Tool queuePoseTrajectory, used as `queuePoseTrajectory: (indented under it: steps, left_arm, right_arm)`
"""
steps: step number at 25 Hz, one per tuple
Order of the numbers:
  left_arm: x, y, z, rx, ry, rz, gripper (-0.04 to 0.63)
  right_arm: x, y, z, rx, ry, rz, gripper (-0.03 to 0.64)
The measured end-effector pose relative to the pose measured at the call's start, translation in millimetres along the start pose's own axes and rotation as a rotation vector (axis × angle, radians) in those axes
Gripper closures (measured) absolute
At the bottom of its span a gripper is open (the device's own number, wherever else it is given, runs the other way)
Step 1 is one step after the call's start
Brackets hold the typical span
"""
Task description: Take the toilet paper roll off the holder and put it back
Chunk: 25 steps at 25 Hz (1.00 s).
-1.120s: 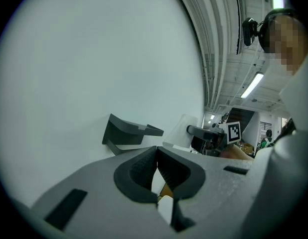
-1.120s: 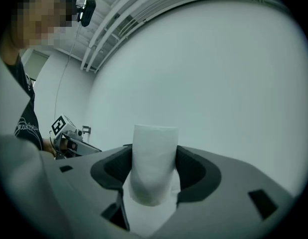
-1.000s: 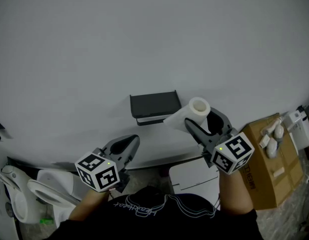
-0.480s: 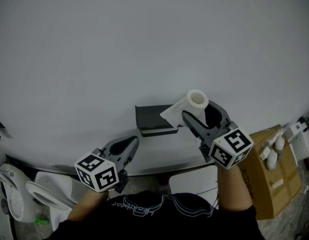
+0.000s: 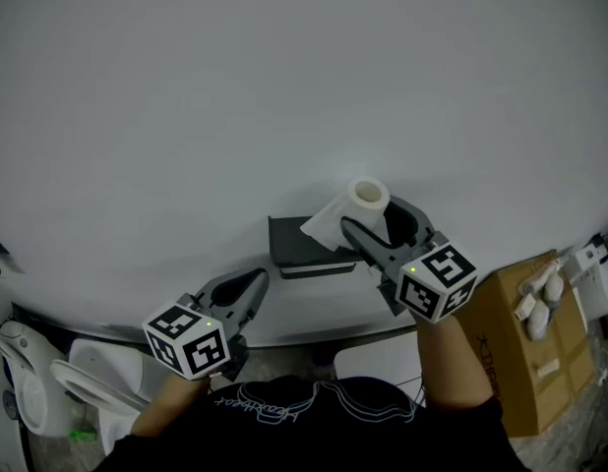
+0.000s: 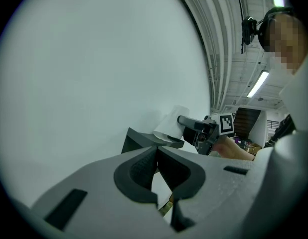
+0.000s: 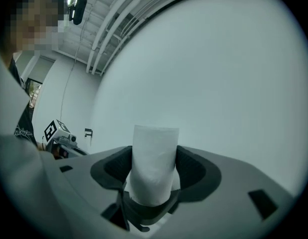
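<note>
- Right gripper point(image 5: 371, 221), clamped on the toilet paper roll point(image 5: 359, 203), is further left than a second ago; the roll is just above the holder's point(image 5: 302, 248) right end.
- Left gripper point(image 5: 247, 285): jaws together, empty.
- Line the core up with the holder before sliding.

A cardboard box point(image 5: 530, 352) sits at four o'clock, a white toilet point(image 5: 92, 374) at eight, under a pale wall point(image 5: 284, 87).

cardboard box point(image 5: 528, 347) print, shirt point(image 5: 284, 403) script, both illegible
</note>
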State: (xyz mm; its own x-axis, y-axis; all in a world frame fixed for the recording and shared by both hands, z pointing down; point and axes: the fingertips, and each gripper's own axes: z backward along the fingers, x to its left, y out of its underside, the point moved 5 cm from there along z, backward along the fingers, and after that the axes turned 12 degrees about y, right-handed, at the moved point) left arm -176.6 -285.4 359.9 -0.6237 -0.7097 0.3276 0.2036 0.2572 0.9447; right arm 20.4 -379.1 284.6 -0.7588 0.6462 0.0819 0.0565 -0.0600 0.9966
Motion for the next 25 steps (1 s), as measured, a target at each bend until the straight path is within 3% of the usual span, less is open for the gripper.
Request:
queuePoseTrajectory:
  steps: [19,25]
  left_arm:
    - [8,0,-2,-0.020,-0.031,0.000,0.591]
    - [8,0,-2,-0.024,-0.025,-0.004,0.591]
  right_arm:
    - [0,11,-10,0.007,-0.038,0.020,0.339]
    - [-1,4,-2,-0.037,-0.027,-0.020,0.281]
